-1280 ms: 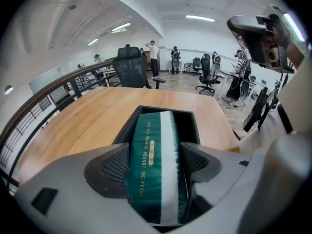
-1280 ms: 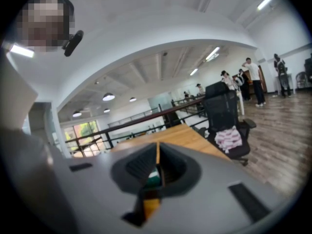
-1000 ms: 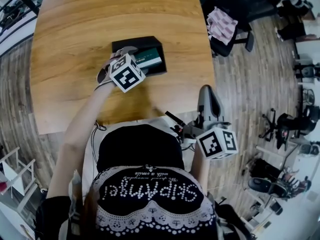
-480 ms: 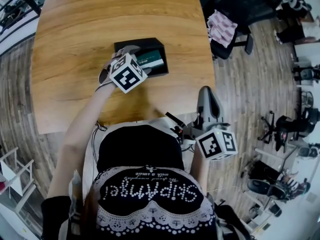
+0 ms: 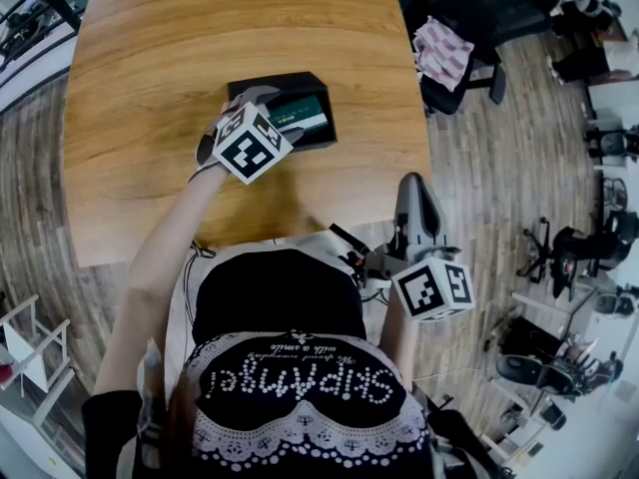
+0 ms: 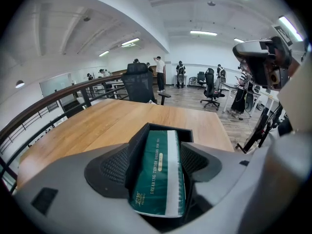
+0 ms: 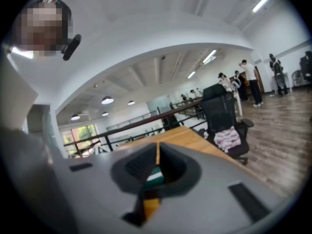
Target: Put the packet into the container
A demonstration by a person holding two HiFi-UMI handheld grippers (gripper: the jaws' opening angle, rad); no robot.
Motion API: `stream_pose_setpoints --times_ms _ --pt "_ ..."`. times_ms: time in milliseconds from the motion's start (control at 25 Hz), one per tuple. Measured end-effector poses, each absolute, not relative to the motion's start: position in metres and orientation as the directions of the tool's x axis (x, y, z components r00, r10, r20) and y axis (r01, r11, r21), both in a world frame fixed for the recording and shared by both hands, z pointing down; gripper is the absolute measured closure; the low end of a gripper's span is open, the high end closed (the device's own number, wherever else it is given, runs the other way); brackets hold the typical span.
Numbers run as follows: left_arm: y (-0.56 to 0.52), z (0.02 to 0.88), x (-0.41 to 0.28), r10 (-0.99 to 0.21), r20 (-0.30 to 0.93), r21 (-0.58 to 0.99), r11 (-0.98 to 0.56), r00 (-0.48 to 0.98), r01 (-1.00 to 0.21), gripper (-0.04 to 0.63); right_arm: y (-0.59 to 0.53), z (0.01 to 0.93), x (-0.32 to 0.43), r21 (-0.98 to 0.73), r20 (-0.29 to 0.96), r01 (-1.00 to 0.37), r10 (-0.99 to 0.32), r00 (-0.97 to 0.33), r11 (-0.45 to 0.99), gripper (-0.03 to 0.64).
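A green packet (image 5: 303, 116) with a white stripe lies lengthwise in the black open container (image 5: 298, 77) on the wooden table (image 5: 180, 38). My left gripper (image 5: 274, 116) reaches over the container's near-left end. In the left gripper view the packet (image 6: 158, 172) sits between both pads, its far end down inside the container (image 6: 185, 133) and its near end raised; the left gripper (image 6: 159, 152) is shut on it. My right gripper (image 5: 415, 181) hangs off the table's right front corner, shut with nothing in it; in its own view the right gripper (image 7: 157, 154) shows only a thin slit.
A black office chair (image 5: 454, 63) with a pink striped cloth (image 5: 440, 48) stands right of the table. More chairs and equipment fill the floor at right. A railing (image 6: 58, 101) runs beyond the table's left side, and people stand far off.
The left gripper edged slightly right, then back left, over the container's end. The packet and the container stayed in place. The right gripper has not moved.
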State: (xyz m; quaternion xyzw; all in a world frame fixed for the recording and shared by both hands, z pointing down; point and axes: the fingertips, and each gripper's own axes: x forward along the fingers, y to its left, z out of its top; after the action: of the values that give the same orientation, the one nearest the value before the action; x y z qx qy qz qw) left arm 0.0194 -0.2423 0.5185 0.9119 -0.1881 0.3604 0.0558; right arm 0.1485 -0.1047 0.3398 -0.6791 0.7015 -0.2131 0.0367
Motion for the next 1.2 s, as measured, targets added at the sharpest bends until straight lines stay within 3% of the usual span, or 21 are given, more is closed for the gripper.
stream_pose_setpoints --times_ms 120,240,480,680,880,1200 --pt "-0.246 0.508 0.019 -0.338 0.648 -0.053 -0.914 0.682 -0.403 0.253 -0.103 0.342 0.150 -0.353 0.237 -0.936 -0.969 -0.074 -0.015 0.577" --pt "-0.252 0.500 0.018 -0.389 0.613 -0.079 -0.896 0.688 -0.437 0.350 -0.104 0.343 0.149 -0.351 0.232 -0.936 -0.969 -0.083 -0.003 0.577" --pt "-0.253 0.495 0.015 -0.413 0.594 -0.083 -0.885 0.691 -0.457 0.419 -0.110 0.341 0.147 -0.352 0.222 -0.936 -0.968 -0.113 0.028 0.578" --pt "-0.255 0.491 0.014 -0.449 0.590 -0.103 -0.866 0.671 -0.489 0.534 -0.111 0.341 0.155 -0.357 0.220 -0.933 -0.966 -0.135 0.049 0.578" --pt "-0.260 0.477 0.007 -0.524 0.572 -0.126 -0.817 0.631 -0.563 0.561 -0.109 0.334 0.172 -0.361 0.207 -0.930 -0.967 -0.147 0.064 0.577" --pt "-0.267 0.424 -0.013 -0.692 0.438 -0.132 -0.680 0.574 -0.721 0.565 -0.100 0.331 0.204 -0.345 0.212 -0.933 -0.959 -0.185 0.104 0.578"
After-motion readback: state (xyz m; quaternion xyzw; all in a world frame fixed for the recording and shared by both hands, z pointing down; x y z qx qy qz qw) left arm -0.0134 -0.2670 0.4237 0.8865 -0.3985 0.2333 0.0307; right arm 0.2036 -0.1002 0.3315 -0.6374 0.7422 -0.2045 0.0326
